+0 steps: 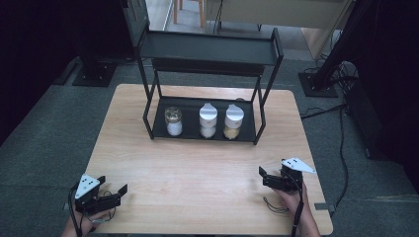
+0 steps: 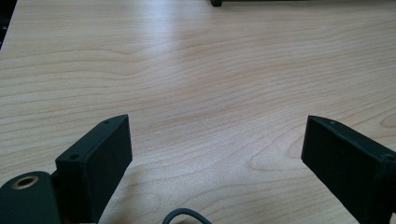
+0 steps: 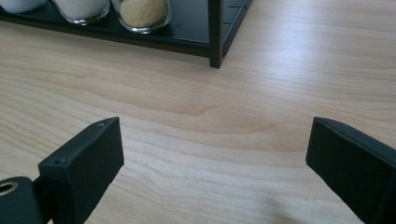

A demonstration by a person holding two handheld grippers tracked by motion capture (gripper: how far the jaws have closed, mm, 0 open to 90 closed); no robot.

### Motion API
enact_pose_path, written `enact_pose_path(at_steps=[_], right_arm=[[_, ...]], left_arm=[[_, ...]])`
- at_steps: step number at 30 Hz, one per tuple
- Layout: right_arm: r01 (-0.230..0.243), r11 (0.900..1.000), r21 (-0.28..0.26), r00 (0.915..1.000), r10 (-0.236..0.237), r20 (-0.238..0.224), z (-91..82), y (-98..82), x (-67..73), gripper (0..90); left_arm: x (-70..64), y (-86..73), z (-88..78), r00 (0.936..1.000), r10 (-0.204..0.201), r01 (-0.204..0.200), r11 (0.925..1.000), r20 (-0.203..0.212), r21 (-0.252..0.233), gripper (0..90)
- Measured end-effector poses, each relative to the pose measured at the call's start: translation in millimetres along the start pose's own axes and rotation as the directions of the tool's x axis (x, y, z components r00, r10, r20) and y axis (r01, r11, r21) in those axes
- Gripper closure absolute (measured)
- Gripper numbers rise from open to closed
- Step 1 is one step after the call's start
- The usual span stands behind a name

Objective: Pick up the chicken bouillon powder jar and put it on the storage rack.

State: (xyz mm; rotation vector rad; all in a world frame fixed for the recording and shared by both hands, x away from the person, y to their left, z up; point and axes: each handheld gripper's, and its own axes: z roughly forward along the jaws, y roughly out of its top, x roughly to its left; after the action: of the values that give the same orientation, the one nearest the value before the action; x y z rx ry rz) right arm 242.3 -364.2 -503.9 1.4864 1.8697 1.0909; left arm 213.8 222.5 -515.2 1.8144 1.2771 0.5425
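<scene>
Jars sit in a row on the rack's [image 1: 157,132] bottom shelf. Left gripper [image 1: 109,194] rests released, well short of the rack; right gripper [image 1: 264,177], jaws spread and empty, should approach the tan-filled jar [image 1: 233,121] level, straddling it squarely.

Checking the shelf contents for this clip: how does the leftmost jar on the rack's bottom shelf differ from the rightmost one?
The leftmost jar has a dark, flat metallic lid; the rightmost jar has a white lid. The leftmost jar holds white contents, the rightmost jar tan granules. Both are clear, stand upright and sit on the rack.
</scene>
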Motion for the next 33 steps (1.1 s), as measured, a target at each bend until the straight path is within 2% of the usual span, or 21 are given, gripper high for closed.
enact_pose_path(at_steps=[12, 33], right_arm=[[-0.018, 1.000, -0.009, 0.9998, 0.018, 0.008, -18.2, -11.2, -19.6, 3.8], [-0.029, 1.000, -0.007, 0.9994, 0.029, 0.017, -43.4, -31.1, -40.1, 3.8]], left_arm=[[0.1, 0.0, 0.1, 1.0000, 0.000, 0.000, 1.0000, -0.004, 0.001, 8.8], [-0.7, -0.2, 0.1, 0.9999, 0.000, -0.001, 1.0000, -0.012, 0.000, 8.8]])
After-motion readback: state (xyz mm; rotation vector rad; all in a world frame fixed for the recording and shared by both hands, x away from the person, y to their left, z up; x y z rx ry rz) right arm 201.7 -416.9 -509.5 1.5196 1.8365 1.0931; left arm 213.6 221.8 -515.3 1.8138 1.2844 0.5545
